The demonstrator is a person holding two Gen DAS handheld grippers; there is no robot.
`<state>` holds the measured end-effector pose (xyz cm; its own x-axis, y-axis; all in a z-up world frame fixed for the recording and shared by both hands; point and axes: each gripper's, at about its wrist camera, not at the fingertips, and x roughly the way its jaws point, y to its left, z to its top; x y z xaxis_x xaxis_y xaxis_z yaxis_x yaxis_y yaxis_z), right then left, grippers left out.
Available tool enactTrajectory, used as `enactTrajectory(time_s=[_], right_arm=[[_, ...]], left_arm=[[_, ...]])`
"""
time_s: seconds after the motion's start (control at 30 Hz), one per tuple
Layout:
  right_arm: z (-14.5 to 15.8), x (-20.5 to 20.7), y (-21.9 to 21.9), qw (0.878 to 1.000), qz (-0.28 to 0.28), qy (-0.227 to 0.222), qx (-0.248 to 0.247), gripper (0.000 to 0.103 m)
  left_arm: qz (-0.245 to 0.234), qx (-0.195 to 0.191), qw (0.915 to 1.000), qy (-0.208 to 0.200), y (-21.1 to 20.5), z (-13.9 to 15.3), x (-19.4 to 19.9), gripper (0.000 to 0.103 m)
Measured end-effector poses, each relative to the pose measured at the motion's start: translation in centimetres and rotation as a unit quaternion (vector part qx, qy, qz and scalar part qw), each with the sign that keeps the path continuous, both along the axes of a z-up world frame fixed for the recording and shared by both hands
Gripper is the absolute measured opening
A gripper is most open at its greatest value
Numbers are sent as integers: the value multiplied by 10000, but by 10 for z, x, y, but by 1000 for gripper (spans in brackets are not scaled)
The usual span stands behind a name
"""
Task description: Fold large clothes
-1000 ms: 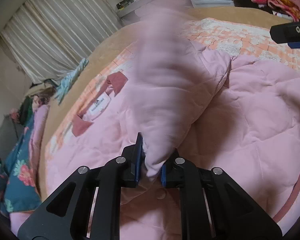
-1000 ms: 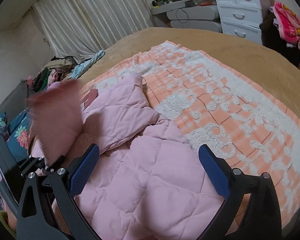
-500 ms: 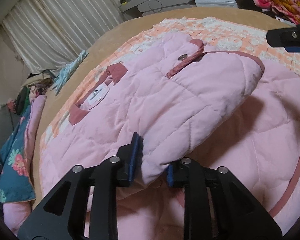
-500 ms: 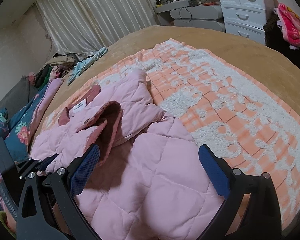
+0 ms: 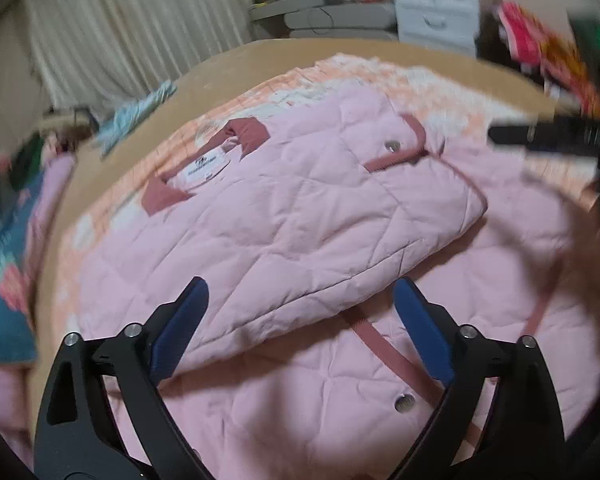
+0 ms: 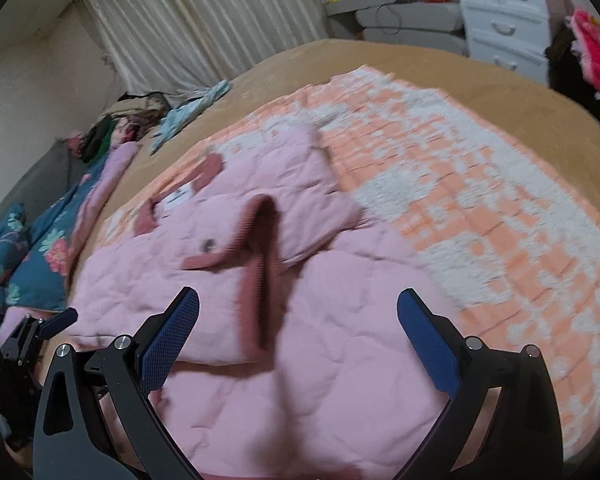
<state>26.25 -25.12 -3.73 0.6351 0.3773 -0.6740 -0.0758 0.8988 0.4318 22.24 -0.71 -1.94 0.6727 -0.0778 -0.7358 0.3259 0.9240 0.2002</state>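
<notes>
The pink quilted jacket (image 5: pixel 292 216) lay spread on the orange-and-white blanket (image 6: pixel 480 208) covering the bed (image 6: pixel 380 56), one front panel folded over the body so its dark pink trim (image 6: pixel 260 264) and a snap button (image 5: pixel 390 145) faced up. The left tongs (image 5: pixel 296 320) were spread wide just above the folded panel's near edge, holding nothing. The right tongs (image 6: pixel 298 332) were likewise spread, empty, over the jacket's lower part. White drawers (image 6: pixel 500 20) stood beyond the bed.
</notes>
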Motion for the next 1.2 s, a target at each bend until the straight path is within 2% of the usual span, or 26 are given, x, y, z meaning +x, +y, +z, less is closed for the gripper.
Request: enactTrajectory(time_s=[0.1, 0.23, 0.3, 0.4, 0.63, 0.7, 0.77, 0.87, 0.93, 1.03, 1.2], right_arm=[[-11, 8, 16, 9989, 209, 349, 219, 99], [-26, 17, 35, 9965, 403, 664, 319, 99], [-35, 22, 38, 9956, 357, 798, 335, 99], [-39, 26, 40, 9960, 293, 793, 295, 99], [-46, 36, 52, 9971, 309, 650, 243, 97], [-45, 36, 52, 9975, 235, 592, 293, 86], [-42, 36, 54, 9969, 335, 539, 462, 56], [-27, 35, 62, 9973, 600, 239, 341, 27], [-7, 37, 63, 9961, 791, -14, 394, 19], [41, 40, 71, 9918, 1053, -715, -83, 12], [93, 55, 78, 9773, 1336, -1502, -662, 12]], left_arm=[[321, -559, 9979, 81, 30, 10, 2, 93], [814, -875, 9928, 58, 59, 15, 6, 94], [1021, -1155, 9880, 95, 75, 14, 8, 94], [1298, -1441, 9808, 185, 95, 10, 10, 94], [1689, -1739, 9701, 146, 130, 7, 12, 94], [1796, -1691, 9690, 104, 136, 7, 13, 94], [1890, -1620, 9685, 31, 142, 8, 14, 94], [1993, -1733, 9645, -35, 151, 11, 15, 94], [2046, -1819, 9618, -89, 158, 14, 16, 94], [2128, -1881, 9587, -117, 166, 18, 21, 94], [2246, -1913, 9551, -273, 174, 27, 28, 94]])
